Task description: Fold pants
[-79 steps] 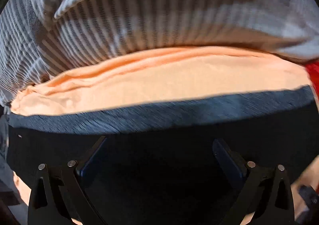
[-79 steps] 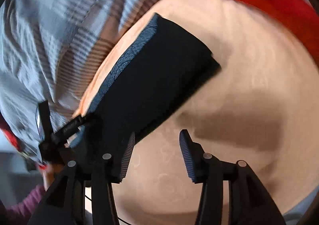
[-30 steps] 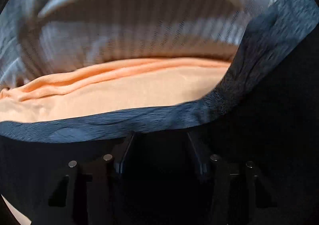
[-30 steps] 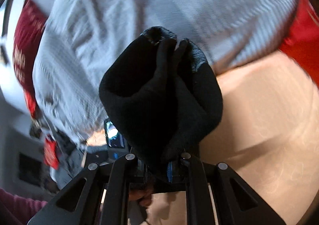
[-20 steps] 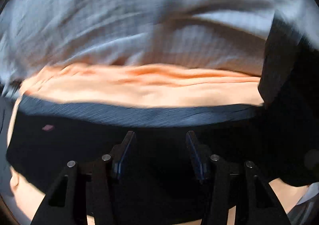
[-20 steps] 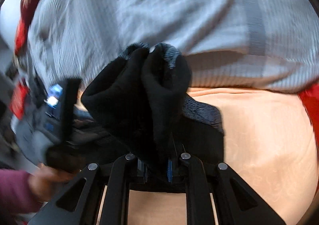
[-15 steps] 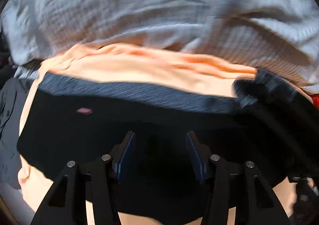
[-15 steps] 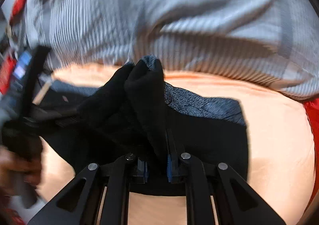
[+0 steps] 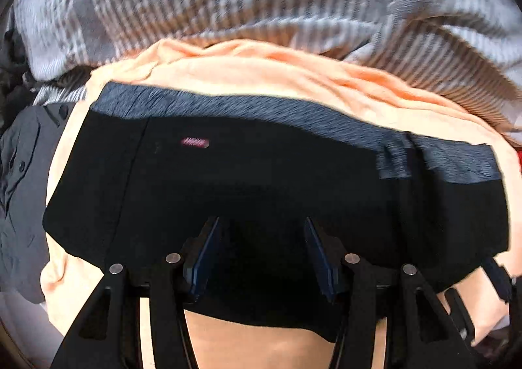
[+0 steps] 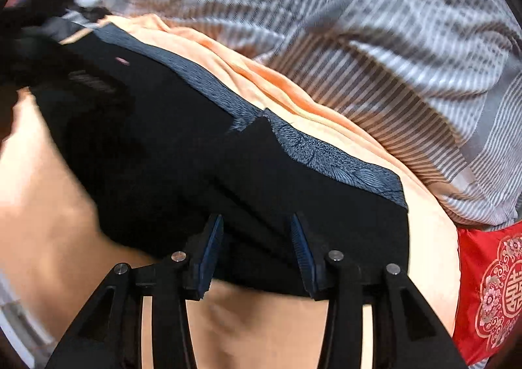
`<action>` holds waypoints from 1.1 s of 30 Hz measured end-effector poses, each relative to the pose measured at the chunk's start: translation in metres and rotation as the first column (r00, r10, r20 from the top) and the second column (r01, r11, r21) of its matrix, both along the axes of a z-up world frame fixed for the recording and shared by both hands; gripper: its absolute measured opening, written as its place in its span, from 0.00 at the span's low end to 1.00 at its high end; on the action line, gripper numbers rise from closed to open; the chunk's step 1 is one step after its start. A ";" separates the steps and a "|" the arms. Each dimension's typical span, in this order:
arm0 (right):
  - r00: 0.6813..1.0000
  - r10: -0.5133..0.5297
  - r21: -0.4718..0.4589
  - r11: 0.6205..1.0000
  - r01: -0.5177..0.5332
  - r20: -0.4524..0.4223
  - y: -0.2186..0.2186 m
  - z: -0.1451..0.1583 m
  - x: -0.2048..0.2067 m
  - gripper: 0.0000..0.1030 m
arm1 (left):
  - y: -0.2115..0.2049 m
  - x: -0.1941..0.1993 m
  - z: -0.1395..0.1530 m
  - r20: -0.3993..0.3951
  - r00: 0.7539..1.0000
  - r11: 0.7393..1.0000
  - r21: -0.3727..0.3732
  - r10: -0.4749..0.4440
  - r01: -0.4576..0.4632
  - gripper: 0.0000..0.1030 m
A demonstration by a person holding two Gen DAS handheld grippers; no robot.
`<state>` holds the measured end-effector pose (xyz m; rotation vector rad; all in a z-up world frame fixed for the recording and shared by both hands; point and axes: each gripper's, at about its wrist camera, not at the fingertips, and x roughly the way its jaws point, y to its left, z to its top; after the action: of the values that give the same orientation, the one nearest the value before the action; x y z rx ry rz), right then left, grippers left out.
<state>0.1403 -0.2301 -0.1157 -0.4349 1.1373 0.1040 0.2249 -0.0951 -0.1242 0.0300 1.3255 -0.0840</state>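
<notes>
Lying folded on peach sheet (image 9: 293, 75): black pants with grey waistband (image 9: 261, 179). Right gripper (image 10: 257, 241) fingers just opening, pants released; left gripper (image 9: 261, 251) fingers half-wide, gripping nothing.

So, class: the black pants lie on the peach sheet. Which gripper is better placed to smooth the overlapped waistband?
Probably the right gripper. Its jaws have just opened, nothing between them, nearer the step in the grey waistband of the pants than the left gripper.

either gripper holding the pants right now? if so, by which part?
Neither. The left gripper and right gripper stand open over the flat black pants; the right's jaws have just been opening, pads clear.
</notes>
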 end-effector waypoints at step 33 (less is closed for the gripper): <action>0.986 -0.056 0.368 0.923 0.111 -0.156 -0.066 0.005 0.012 0.41 | -0.060 -0.008 -0.025 -0.072 0.997 0.994 -0.106 -0.001 -0.006 0.70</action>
<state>0.1523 -0.2956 -0.1108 -0.0361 1.2429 0.2772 0.2172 -0.1556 -0.1495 -0.0658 1.3912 -0.1548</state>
